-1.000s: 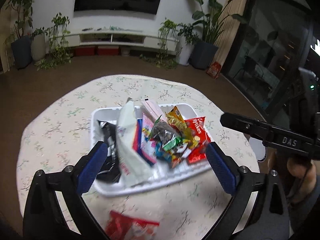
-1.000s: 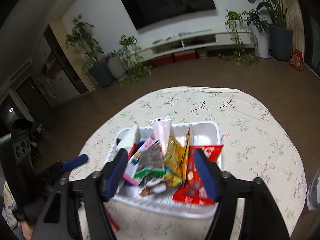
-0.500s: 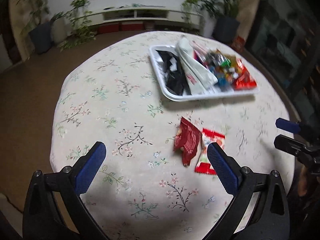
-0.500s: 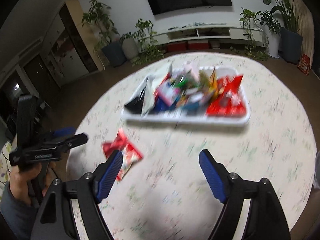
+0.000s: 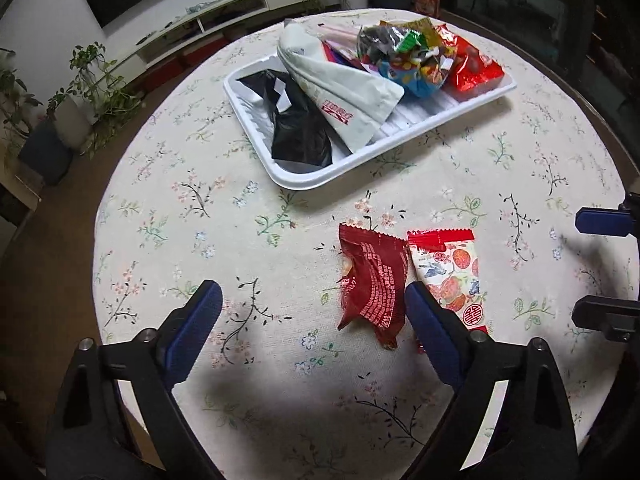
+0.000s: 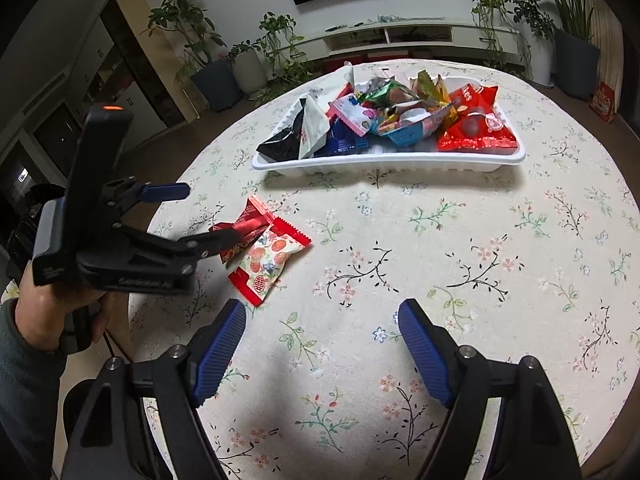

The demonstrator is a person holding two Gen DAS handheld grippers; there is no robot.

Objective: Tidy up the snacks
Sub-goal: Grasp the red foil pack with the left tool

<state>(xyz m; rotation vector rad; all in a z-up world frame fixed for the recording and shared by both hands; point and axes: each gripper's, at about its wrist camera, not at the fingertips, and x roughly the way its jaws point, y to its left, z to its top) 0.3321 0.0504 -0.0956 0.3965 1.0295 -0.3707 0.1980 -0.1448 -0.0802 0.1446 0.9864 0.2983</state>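
At far left we hold our left gripper point(image 5: 310, 318), its blue-padded fingers point(image 5: 196, 330) spread wide apart over the round table draped in a cream floral tablecloth point(image 5: 192, 208), closed on nothing. Just right of it, two loose snacks lie flat on the cloth, touching edge to edge: a dark red crinkled foil packet point(image 5: 372, 282) and, beside it, a white wrapper with red ends and printed strawberries point(image 5: 450, 276); one left finger overlaps the seam between them in the left wrist view. Farther across the table sits a white rectangular plastic tray point(image 5: 400, 140) piled with snacks: a black bag point(image 5: 300, 128) at its left end, a white pouch with red lettering point(image 5: 344, 88) leaning on it, a heap of small colourful wrappers point(image 5: 408, 56) in the middle and a bright red bag point(image 5: 470, 66) at the right end. At right, our right gripper point(image 6: 322, 342) hovers near the table's near edge, its blue fingers point(image 6: 422, 346) likewise wide apart and empty, well apart from the tray.
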